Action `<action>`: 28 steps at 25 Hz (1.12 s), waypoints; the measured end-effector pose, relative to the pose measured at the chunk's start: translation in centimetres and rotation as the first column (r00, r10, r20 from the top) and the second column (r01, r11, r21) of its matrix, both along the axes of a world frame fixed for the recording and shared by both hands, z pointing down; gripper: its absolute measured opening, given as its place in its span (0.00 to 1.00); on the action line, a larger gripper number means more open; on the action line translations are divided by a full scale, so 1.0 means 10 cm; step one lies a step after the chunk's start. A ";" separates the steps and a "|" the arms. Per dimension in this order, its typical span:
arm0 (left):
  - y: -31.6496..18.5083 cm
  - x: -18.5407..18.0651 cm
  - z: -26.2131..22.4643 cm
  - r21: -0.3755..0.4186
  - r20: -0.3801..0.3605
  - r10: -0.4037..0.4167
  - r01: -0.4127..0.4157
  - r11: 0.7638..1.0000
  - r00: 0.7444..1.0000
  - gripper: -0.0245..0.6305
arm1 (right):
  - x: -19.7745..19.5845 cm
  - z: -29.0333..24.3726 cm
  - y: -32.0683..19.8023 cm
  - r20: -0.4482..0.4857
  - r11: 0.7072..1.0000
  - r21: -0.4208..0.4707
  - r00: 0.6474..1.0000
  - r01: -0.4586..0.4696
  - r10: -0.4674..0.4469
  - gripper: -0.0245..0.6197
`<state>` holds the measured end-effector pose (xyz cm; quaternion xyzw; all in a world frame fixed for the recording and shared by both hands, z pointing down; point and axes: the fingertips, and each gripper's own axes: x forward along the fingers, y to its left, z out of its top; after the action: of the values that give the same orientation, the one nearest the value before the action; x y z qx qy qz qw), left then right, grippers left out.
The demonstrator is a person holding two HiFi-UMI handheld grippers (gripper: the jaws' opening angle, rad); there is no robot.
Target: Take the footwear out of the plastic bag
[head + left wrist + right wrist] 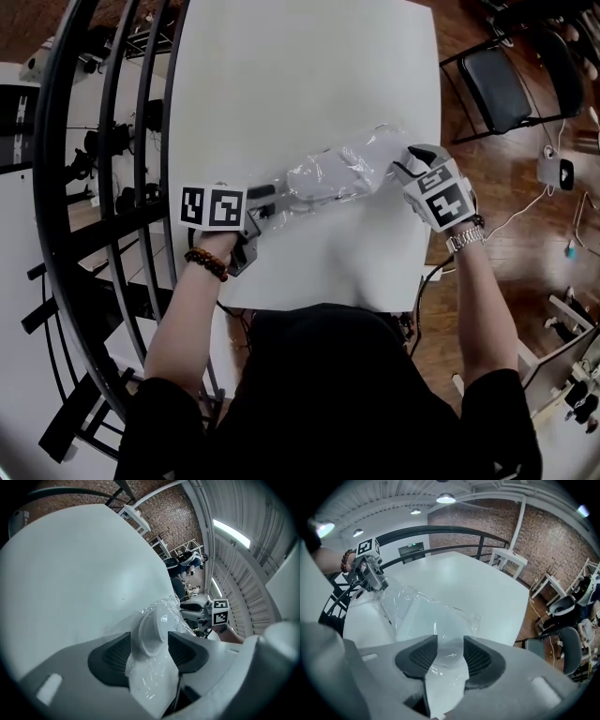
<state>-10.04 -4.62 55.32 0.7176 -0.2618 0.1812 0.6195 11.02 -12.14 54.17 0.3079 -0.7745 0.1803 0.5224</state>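
Note:
A clear plastic bag [328,173] with white footwear inside lies across the white table [300,75], stretched between my two grippers. My left gripper [267,199] is at the bag's left end. In the left gripper view the wrapped white footwear [151,630] fills the gap between the jaws of that gripper [150,651]; they stand wide and I see no squeeze on it. My right gripper [401,167] is at the bag's right end. In the right gripper view its jaws [450,656] close on the bag [417,616] and the white end inside it.
A black railing [94,141] runs along the table's left side. A black folding chair [497,84] stands on the wooden floor to the right, with cables and small devices [558,173] near it. A small white table [508,557] stands by the brick wall.

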 end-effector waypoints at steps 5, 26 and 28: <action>0.00 0.03 0.01 -0.010 -0.019 -0.005 0.005 1.000 1.000 0.45 | -0.02 0.06 0.01 0.004 1.000 -0.013 1.000 -0.009 0.009 0.29; -0.13 0.08 0.09 0.084 0.119 0.103 -0.113 0.990 0.988 0.28 | -0.03 0.06 0.04 0.044 0.999 0.007 0.998 -0.036 0.036 0.28; -0.15 0.05 0.07 0.087 0.103 0.085 -0.095 0.992 0.991 0.25 | -0.03 0.11 0.03 0.068 0.999 0.021 0.997 -0.039 0.038 0.27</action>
<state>-9.56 -6.07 56.03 0.7464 -0.2677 0.2322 0.5633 10.77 -11.80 55.24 0.3223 -0.7876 0.1917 0.4889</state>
